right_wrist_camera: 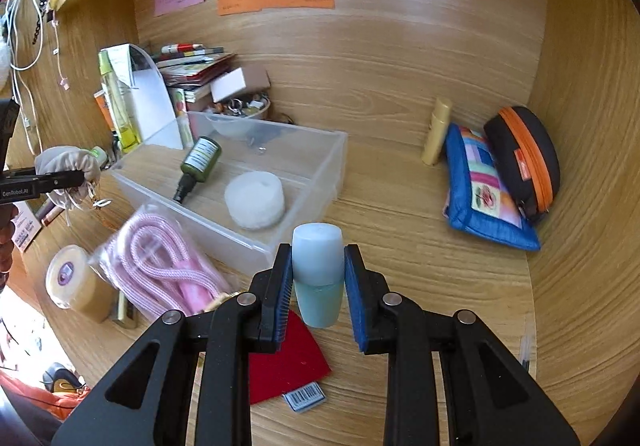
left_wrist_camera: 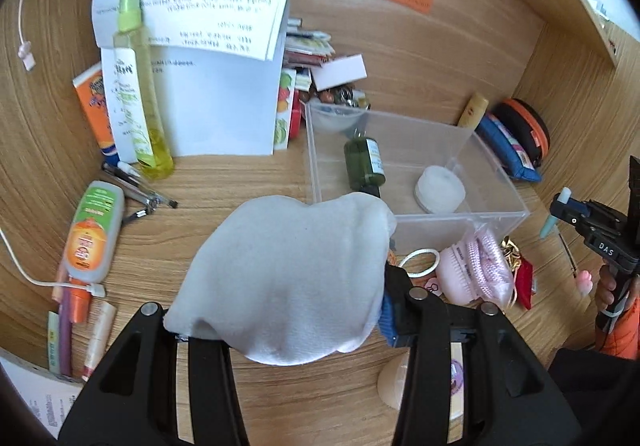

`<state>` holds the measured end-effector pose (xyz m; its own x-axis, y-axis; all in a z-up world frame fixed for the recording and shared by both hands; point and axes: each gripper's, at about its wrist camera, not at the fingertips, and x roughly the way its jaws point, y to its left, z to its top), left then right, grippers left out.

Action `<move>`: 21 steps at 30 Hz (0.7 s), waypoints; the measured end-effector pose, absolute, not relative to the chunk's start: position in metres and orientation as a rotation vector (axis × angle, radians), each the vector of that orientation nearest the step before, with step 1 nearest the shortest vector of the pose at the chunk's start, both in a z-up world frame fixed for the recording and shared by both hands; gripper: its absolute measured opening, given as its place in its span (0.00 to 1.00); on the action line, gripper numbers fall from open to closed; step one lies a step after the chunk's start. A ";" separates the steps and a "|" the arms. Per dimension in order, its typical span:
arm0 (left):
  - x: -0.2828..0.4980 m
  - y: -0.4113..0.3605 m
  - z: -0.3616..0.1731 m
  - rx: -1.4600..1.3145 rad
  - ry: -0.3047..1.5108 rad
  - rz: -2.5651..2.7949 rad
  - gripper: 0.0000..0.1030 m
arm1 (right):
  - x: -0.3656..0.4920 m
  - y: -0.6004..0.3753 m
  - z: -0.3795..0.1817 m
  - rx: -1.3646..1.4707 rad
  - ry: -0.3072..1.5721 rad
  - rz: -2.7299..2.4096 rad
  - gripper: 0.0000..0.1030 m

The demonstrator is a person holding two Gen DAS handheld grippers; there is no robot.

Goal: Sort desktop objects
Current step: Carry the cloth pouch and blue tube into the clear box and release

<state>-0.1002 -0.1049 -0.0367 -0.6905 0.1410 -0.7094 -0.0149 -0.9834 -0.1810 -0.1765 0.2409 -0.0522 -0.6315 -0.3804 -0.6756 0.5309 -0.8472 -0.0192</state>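
Note:
My left gripper (left_wrist_camera: 280,326) is shut on a white cloth pouch (left_wrist_camera: 288,278), held just in front of the clear plastic bin (left_wrist_camera: 508,181); the pouch also shows in the right wrist view (right_wrist_camera: 66,165). My right gripper (right_wrist_camera: 318,286) is shut on a pale blue bottle (right_wrist_camera: 318,270), held above the desk right of the bin's near corner (right_wrist_camera: 260,250). It shows at the right edge of the left wrist view (left_wrist_camera: 560,213). In the bin lie a dark green bottle (right_wrist_camera: 198,163) and a white round pad (right_wrist_camera: 256,199).
A bagged pink rope (right_wrist_camera: 160,266), a round tape roll (right_wrist_camera: 74,282) and a red card (right_wrist_camera: 292,362) lie near the bin. A blue pouch (right_wrist_camera: 484,193), a black-orange case (right_wrist_camera: 524,157) and a yellow tube (right_wrist_camera: 438,129) stand at the right. Bottles (left_wrist_camera: 140,85), tubes (left_wrist_camera: 94,234), pens and papers (left_wrist_camera: 224,105) fill the left.

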 end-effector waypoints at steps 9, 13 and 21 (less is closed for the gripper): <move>-0.110 -0.101 -0.012 -1.113 -0.201 2.796 0.44 | -0.178 0.221 -0.036 0.882 0.311 -2.420 0.22; -0.122 -0.095 -0.008 -1.098 -0.199 2.754 0.44 | -0.181 0.213 -0.033 0.859 0.308 -2.416 0.22; -0.158 -0.080 -0.017 -1.147 -0.205 2.652 0.44 | -0.190 0.198 -0.037 0.856 0.317 -2.393 0.22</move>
